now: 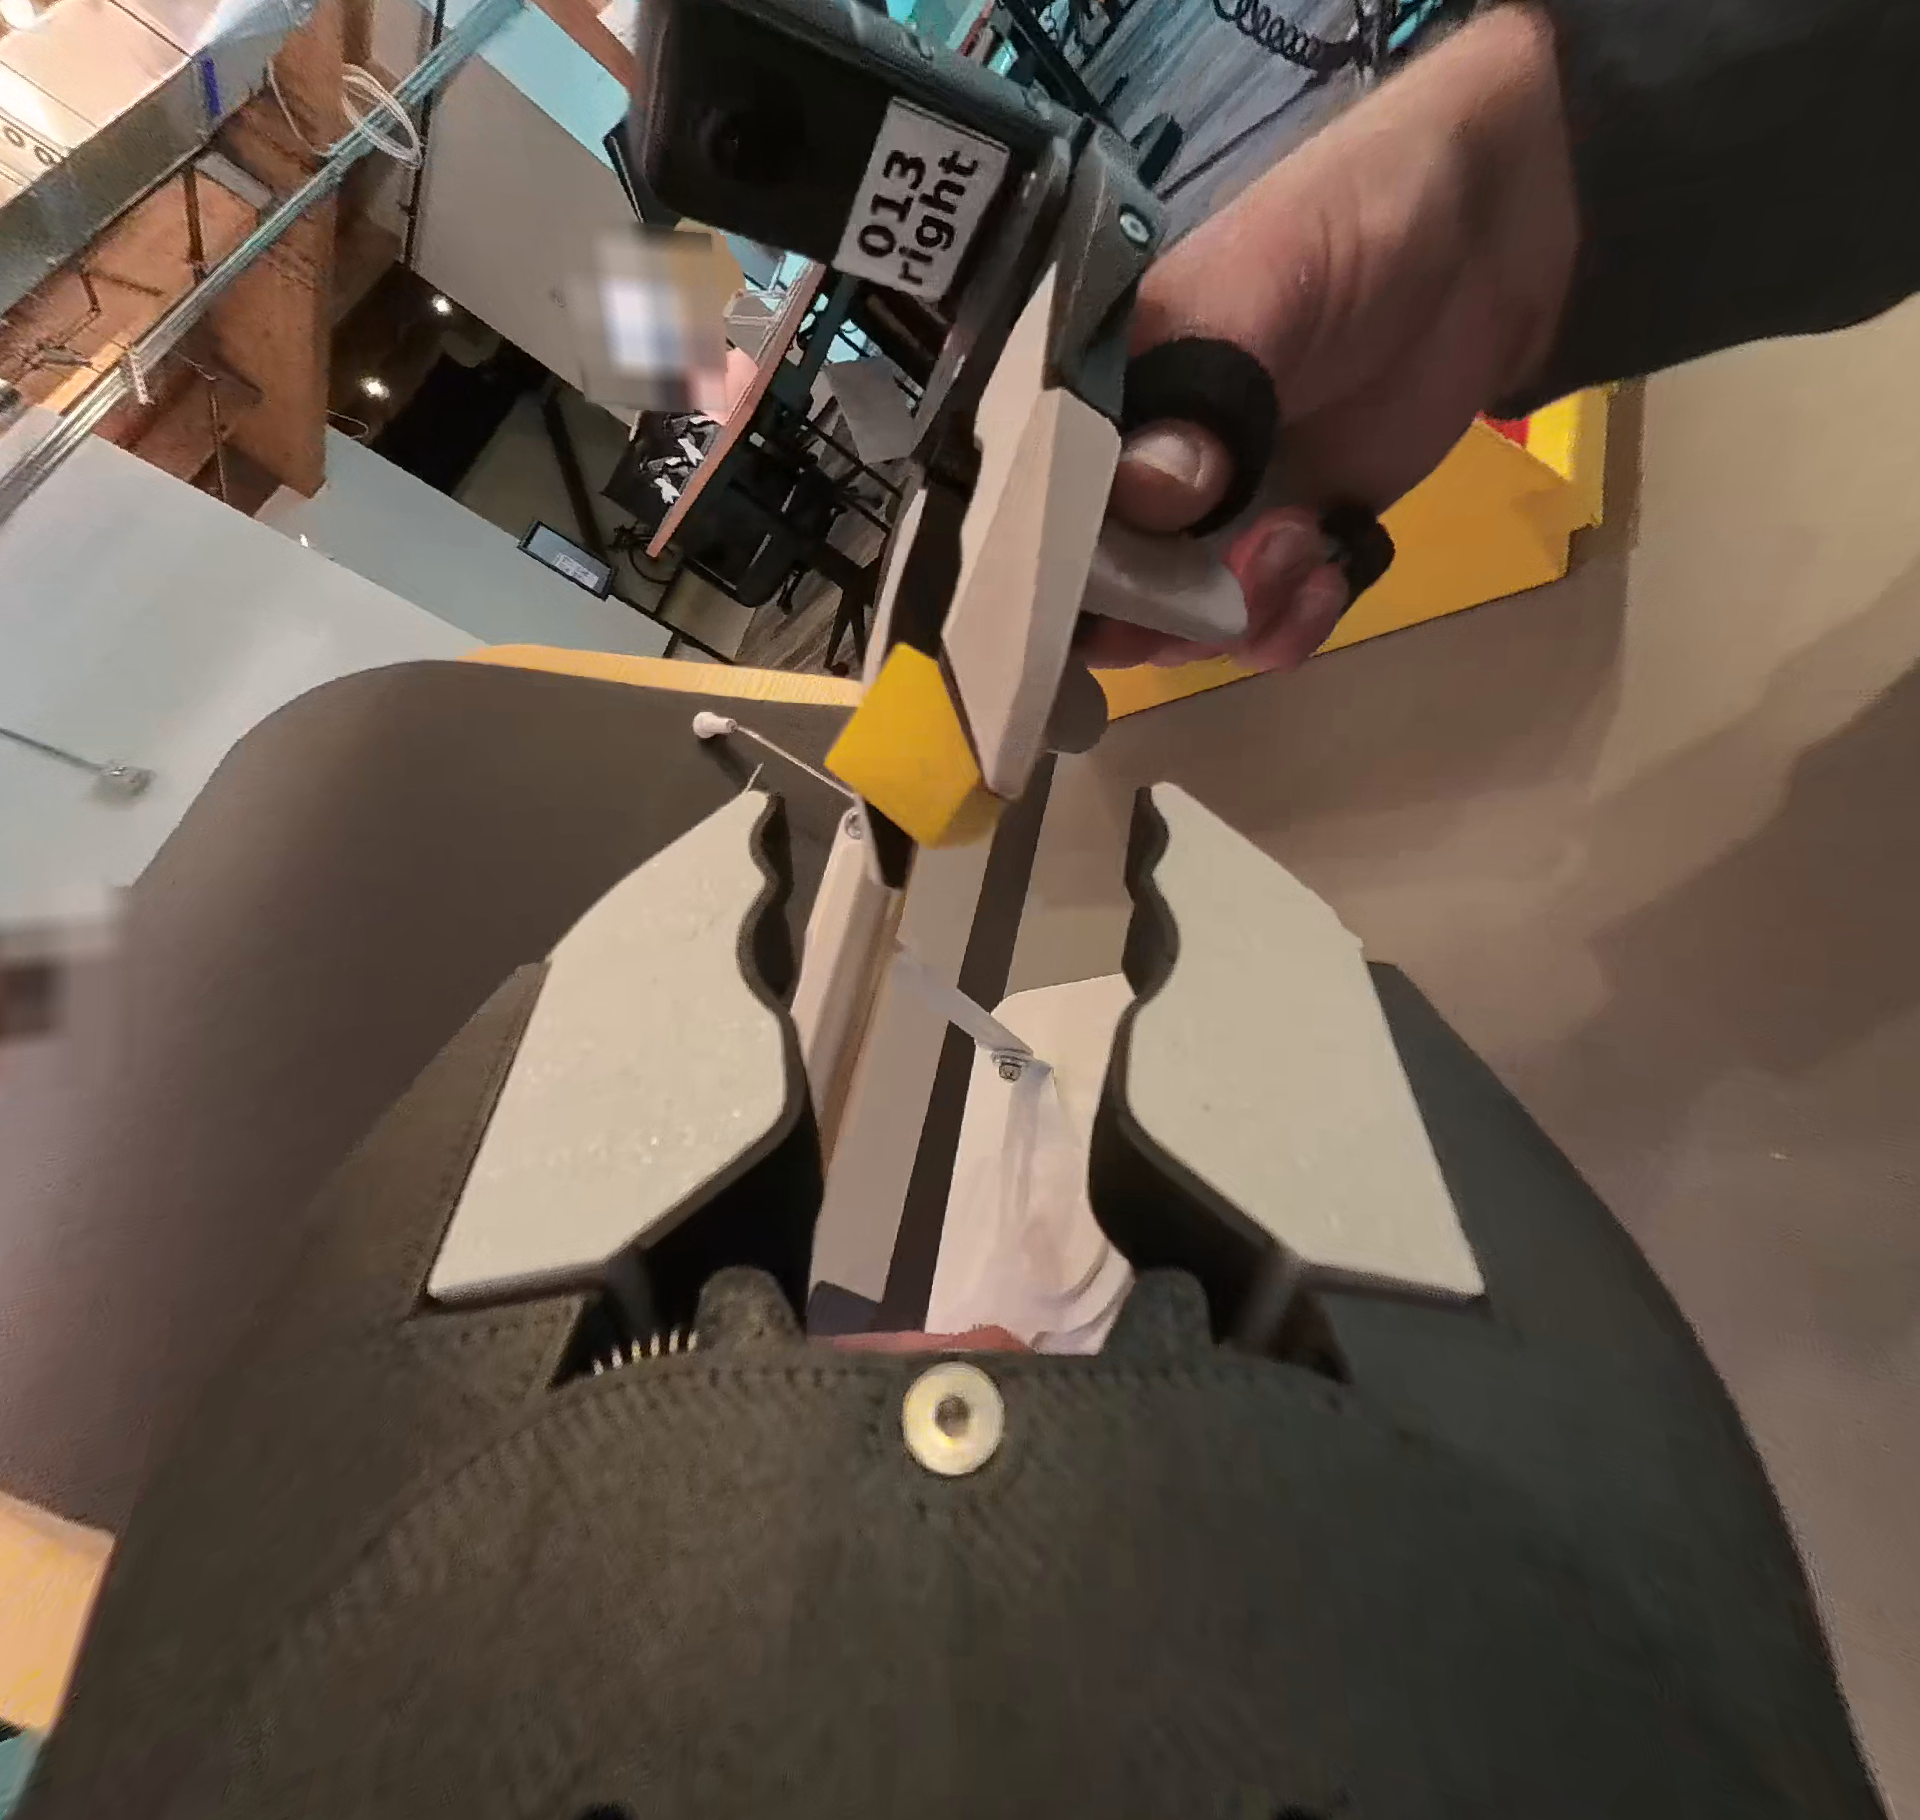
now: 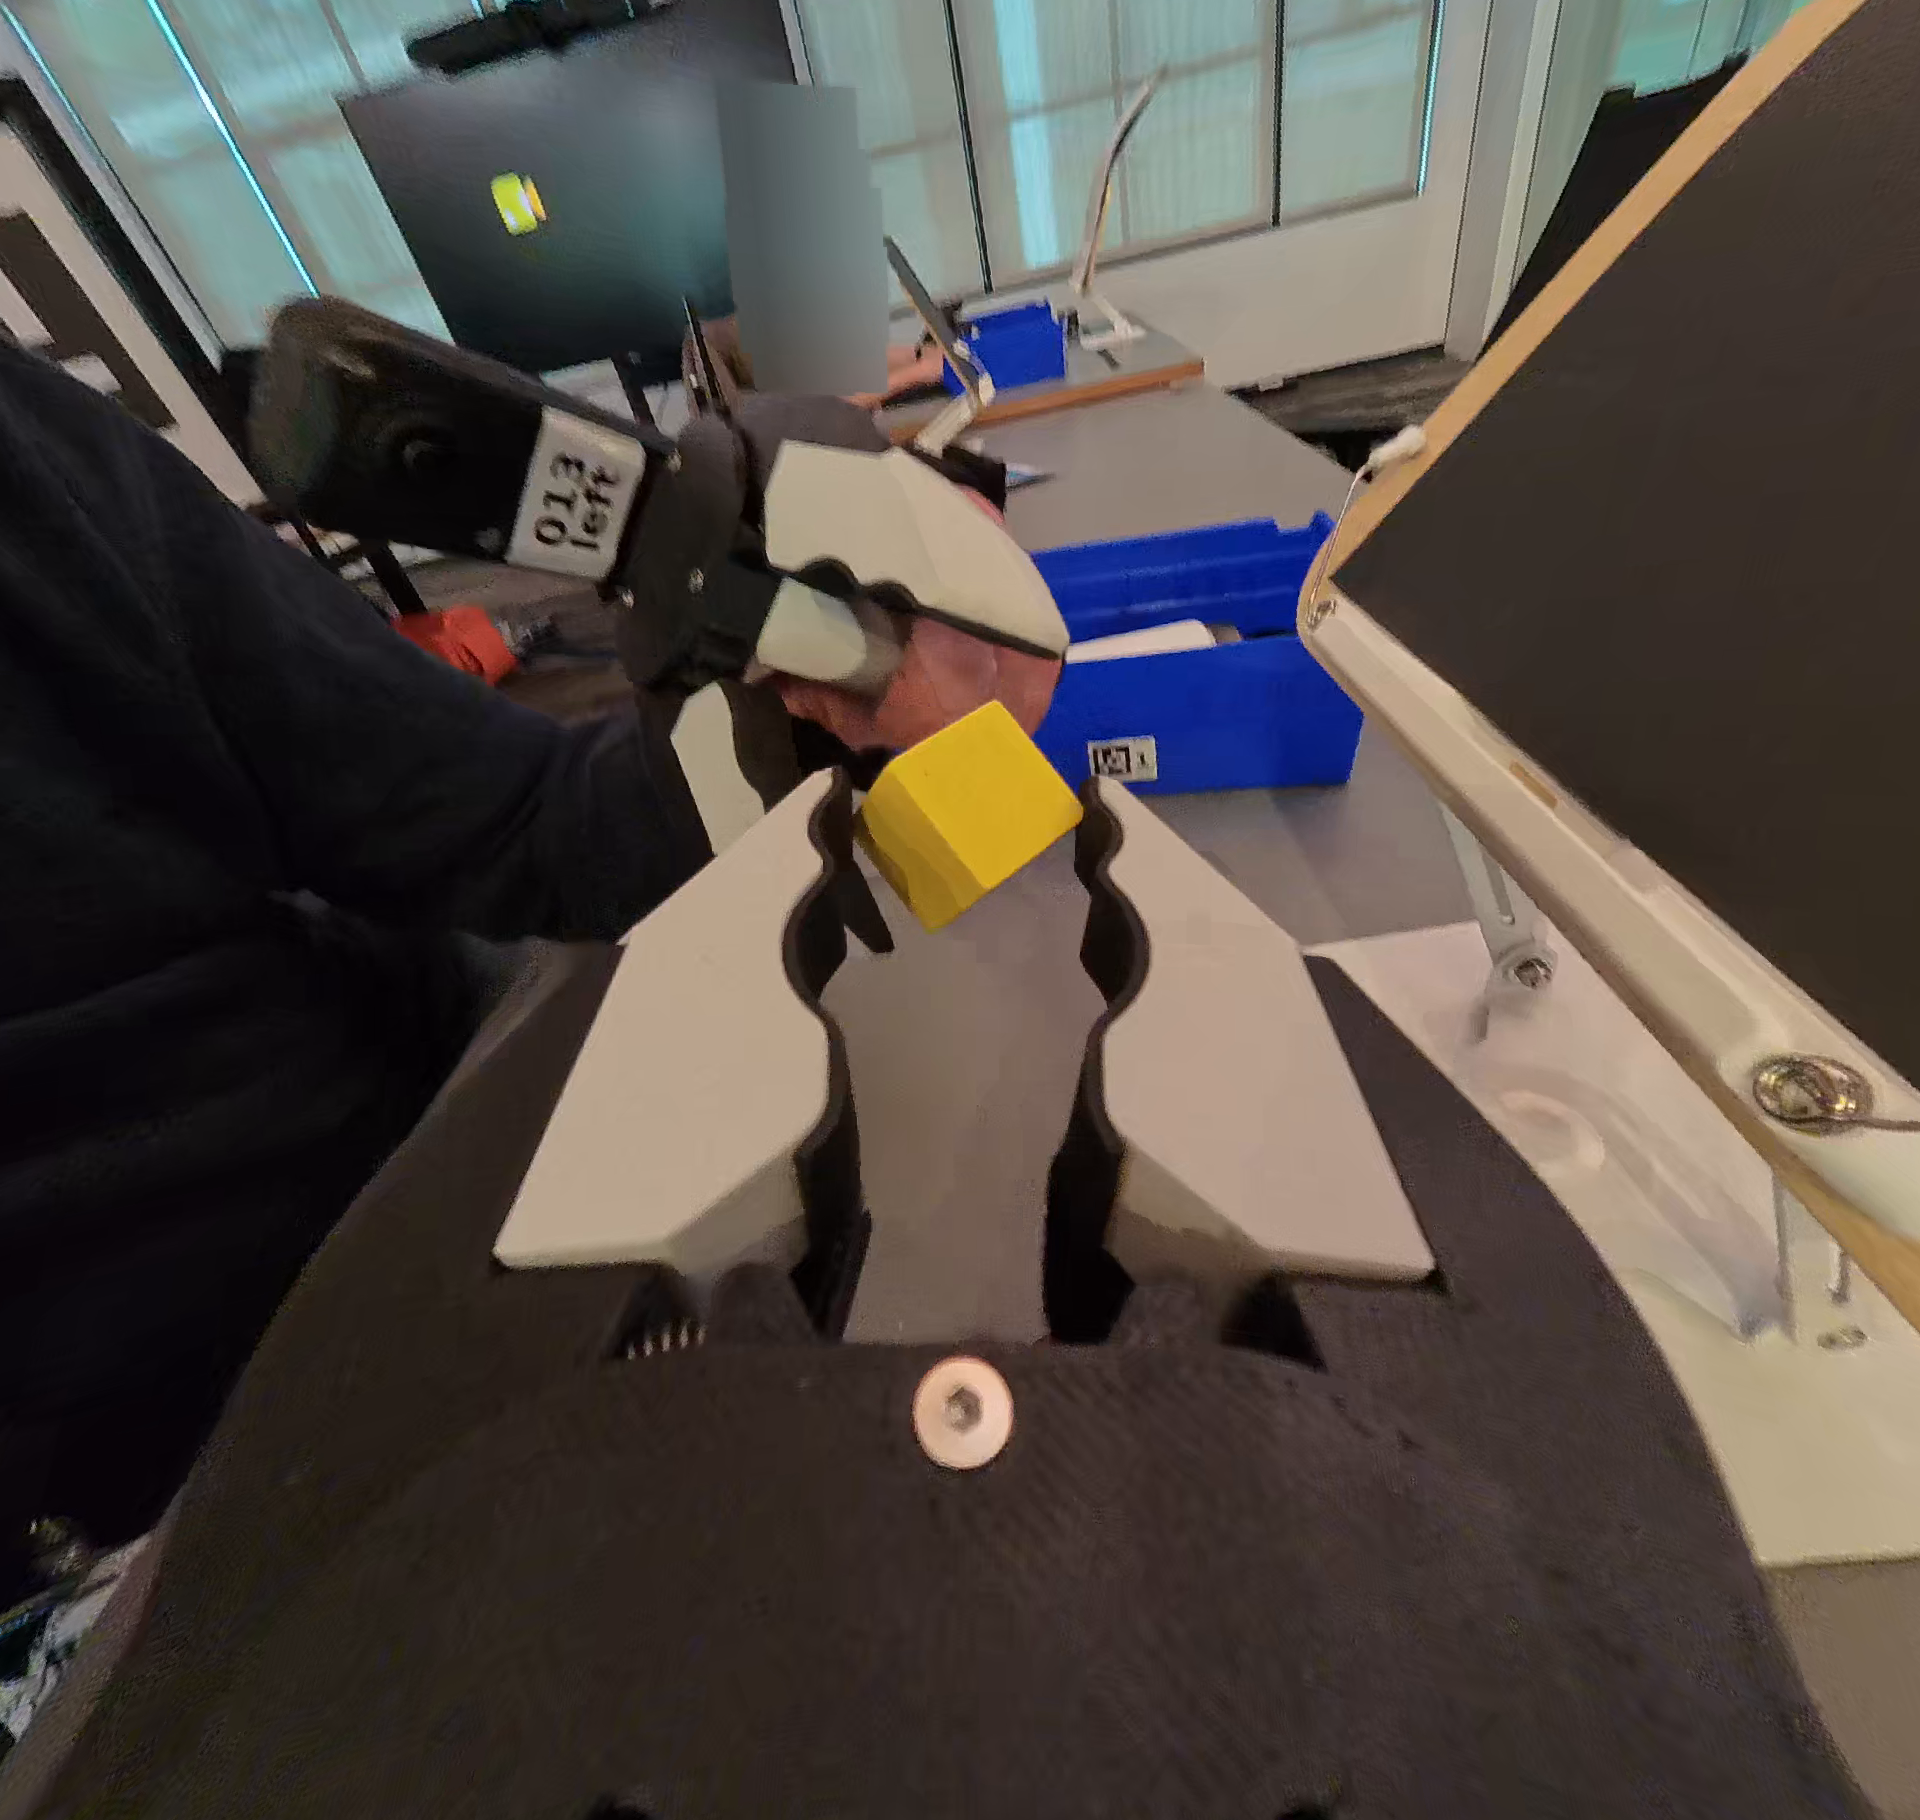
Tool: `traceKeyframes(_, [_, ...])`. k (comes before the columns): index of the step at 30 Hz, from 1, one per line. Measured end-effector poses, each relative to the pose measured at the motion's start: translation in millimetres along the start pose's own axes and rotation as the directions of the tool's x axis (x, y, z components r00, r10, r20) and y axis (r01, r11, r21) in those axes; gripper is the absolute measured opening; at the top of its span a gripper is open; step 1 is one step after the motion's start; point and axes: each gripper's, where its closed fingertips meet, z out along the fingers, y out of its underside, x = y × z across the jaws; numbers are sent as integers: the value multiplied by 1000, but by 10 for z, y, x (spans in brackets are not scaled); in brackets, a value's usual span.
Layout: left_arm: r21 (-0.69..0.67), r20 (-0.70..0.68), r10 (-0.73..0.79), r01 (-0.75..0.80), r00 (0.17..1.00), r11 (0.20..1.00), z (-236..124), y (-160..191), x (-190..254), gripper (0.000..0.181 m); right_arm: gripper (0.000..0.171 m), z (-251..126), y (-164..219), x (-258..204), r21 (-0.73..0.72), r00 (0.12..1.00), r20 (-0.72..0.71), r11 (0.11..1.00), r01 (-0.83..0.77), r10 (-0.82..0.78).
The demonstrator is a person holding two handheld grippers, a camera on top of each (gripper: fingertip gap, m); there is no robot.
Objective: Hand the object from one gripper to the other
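The object is a yellow block [image 2: 966, 814]. My right gripper [image 2: 961, 820] is shut on it, with the block clamped between its two white fingertips. In the left wrist view the right gripper [image 1: 940, 825] comes down from above in a person's hand [image 1: 1351, 316], holding the block [image 1: 914, 762] just past my left gripper's tips. My left gripper [image 1: 956, 814] is open and empty, with its jaws wide apart below the block. In the right wrist view one white finger [image 2: 712, 778] of the left gripper shows at the left, close beside the block.
A tilted dark board with a wooden edge [image 2: 1662, 420] stands close on the right on a white base [image 2: 1558, 1199]. Blue bins [image 2: 1195, 710] sit on the grey table behind. A dark monitor [image 2: 540, 212] stands farther back. A dark sleeve [image 2: 208, 731] fills the left. Both grippers' tips are close together, under 4 cm apart.
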Motion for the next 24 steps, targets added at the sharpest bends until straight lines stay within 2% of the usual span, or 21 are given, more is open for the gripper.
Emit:
traceKeyframes(4, [-15,-43,55,-55,998,998,-7,-77,96,65,41,46,138,-26,-115,999,-22,993,35,-38])
traceKeyframes(8, [-53,-102,71,-77,992,996,27,-22,221,64,41,34,114,-39,-121,998,-31,992,49,-53])
traceKeyframes(12, [-90,-105,82,-92,991,992,19,65,228,60,38,-43,6,-38,-59,999,-27,998,39,-41])
traceKeyframes(13, [-92,-125,86,-98,988,991,13,76,256,55,27,-65,-9,-16,-48,999,-36,998,37,-38])
traceKeyframes(16, [-97,-189,79,-99,979,990,22,94,366,45,26,-94,-13,-6,-32,999,-27,999,24,-25])
traceKeyframes(21, [-46,-108,30,-35,994,998,75,50,250,44,26,-71,15,23,-40,999,-40,999,18,-19])
traceKeyframes(24, [-32,-72,53,-56,996,998,69,21,211,43,26,-66,-11,34,-20,999,-39,1000,-6,5])
